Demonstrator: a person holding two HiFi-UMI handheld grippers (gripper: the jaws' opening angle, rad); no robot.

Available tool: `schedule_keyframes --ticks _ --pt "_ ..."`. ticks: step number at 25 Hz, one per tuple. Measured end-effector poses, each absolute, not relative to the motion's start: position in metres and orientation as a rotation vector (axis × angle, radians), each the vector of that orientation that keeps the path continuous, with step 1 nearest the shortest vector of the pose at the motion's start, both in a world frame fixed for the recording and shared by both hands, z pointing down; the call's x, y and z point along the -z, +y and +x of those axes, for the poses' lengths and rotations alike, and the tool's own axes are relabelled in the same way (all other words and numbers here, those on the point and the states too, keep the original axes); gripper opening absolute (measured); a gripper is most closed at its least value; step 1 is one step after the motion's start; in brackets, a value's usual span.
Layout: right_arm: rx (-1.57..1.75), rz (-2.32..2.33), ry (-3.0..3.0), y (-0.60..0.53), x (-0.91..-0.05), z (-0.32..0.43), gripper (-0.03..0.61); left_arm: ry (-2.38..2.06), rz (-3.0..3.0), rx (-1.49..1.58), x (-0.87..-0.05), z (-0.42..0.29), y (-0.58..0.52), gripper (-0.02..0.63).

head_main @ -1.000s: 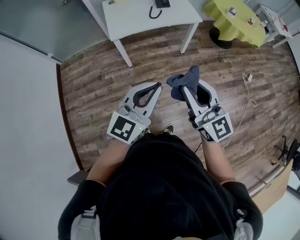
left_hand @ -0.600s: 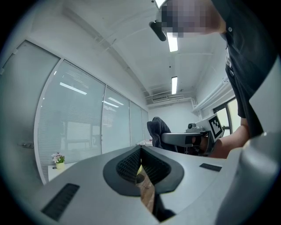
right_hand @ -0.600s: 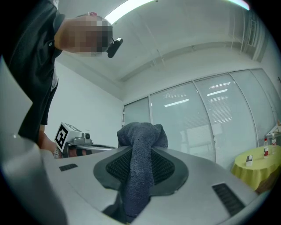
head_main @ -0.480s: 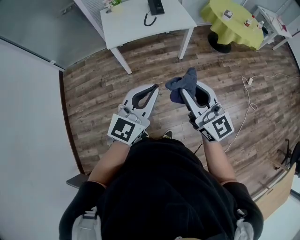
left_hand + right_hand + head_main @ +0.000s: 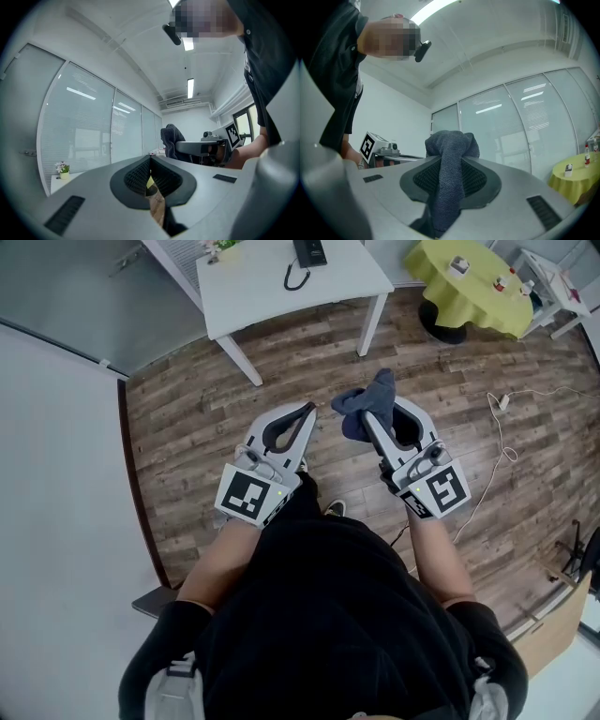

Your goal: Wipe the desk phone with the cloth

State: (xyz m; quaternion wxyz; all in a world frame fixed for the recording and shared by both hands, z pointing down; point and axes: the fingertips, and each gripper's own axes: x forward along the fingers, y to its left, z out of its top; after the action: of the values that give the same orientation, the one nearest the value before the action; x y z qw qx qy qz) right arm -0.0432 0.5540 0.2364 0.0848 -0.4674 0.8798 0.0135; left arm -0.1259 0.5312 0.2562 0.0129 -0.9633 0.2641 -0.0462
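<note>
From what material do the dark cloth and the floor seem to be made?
The cloth looks like soft terry or microfibre, dark blue-grey and matt; a fuzzy nap shows and it folds limply. The floor is wood-look planks, brown with grain streaks and staggered joints; whether real wood or laminate cannot be told.

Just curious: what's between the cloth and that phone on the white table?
Head view: just wooden floor and white tabletop separate the cloth from the phone.
</note>
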Motion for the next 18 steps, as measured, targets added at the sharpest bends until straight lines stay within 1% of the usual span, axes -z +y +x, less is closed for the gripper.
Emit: schedule_keyframes --ticks 5,12,18 --pt "-0.056 -1.413 2.649 0.512 -0.243 -0.043 0.118 0.781 -3.010 0.087 -0.269 -0.120 0.487 0.011" --pt "-0.062 -1.475 2.667 0.430 -0.240 -0.041 0.118 0.769 -3.021 -0.008 -0.261 -0.115 0.403 0.011" --pt "-0.056 -1.530 2.642 0.361 -0.238 -0.049 0.118 0.731 -3.031 -0.013 -0.256 -0.124 0.334 0.011"
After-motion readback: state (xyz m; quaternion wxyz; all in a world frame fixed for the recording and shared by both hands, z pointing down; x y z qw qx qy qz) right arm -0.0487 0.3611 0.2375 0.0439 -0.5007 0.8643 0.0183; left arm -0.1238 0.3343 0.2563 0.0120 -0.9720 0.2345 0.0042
